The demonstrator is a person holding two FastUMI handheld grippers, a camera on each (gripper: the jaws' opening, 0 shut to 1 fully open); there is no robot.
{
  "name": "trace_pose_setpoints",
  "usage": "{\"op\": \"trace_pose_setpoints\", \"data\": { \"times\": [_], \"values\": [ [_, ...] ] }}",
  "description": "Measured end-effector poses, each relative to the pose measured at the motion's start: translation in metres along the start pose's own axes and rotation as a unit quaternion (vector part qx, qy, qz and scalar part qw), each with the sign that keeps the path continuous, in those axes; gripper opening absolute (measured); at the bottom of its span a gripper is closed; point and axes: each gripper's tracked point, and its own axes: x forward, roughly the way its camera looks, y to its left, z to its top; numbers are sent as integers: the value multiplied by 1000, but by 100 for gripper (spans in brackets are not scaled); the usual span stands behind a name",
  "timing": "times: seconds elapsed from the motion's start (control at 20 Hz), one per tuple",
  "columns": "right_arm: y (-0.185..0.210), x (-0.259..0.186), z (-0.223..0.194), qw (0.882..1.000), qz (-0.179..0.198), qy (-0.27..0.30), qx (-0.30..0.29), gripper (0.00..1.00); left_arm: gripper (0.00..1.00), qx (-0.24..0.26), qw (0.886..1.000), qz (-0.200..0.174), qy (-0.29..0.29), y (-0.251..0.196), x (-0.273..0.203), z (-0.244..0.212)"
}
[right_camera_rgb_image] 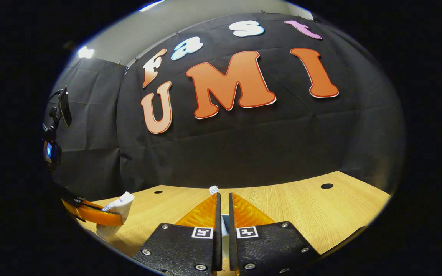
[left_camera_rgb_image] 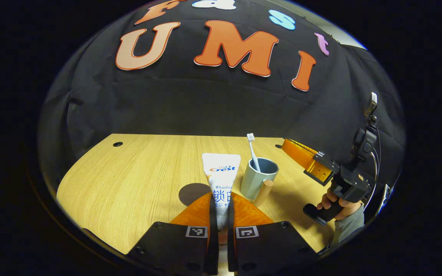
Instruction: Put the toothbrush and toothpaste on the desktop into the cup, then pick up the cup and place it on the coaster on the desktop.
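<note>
My left gripper (left_camera_rgb_image: pixel 221 218) is clamped on the white toothpaste tube (left_camera_rgb_image: pixel 221 172), which stands upright between its fingers above the light wooden desktop (left_camera_rgb_image: pixel 129 180). Just right of the tube I see the pale blue cup (left_camera_rgb_image: pixel 258 179) with the white toothbrush (left_camera_rgb_image: pixel 252 149) standing inside. My right gripper (right_camera_rgb_image: pixel 224 214) has its fingers nearly together; the toothbrush head (right_camera_rgb_image: pixel 214 189) peeks above them, and I cannot tell if they pinch anything.

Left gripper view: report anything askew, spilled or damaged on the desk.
Nothing stands out. The toothbrush leans in the cup, bristles up, and the cup stands upright on the desk. The toothpaste is clamped upright in the left gripper, undamaged. No spill shows.
</note>
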Motion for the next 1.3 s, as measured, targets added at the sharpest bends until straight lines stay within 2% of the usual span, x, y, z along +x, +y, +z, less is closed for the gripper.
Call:
{"op": "trace_pose_setpoints", "data": {
  "times": [0.35, 0.5, 0.7, 0.9, 1.0, 1.3],
  "values": [
    [1, -36, 9, 1000, 12, 1, -12, 22, 13, 9, 998, -45, -41, -16, 56, 35],
    [-2, -48, 15, 1000, 13, -4, -26, 33, 13, 15, 996, -65, -50, -34, 80, 41],
    [-16, -63, 20, 999, 1, -9, -39, 49, 12, 12, 994, -87, -72, -59, 74, 51],
    [-31, -78, 24, 999, -12, -13, -42, 61, 12, -1, 990, -100, -98, -69, 89, 67],
    [-40, -85, 24, 998, -21, -14, -49, 64, 12, -4, 988, -102, -111, -74, 97, 74],
    [-58, -100, 25, 998, -36, -18, -47, 65, 12, -12, 983, -114, -146, -85, 120, 91]
  ]
}}
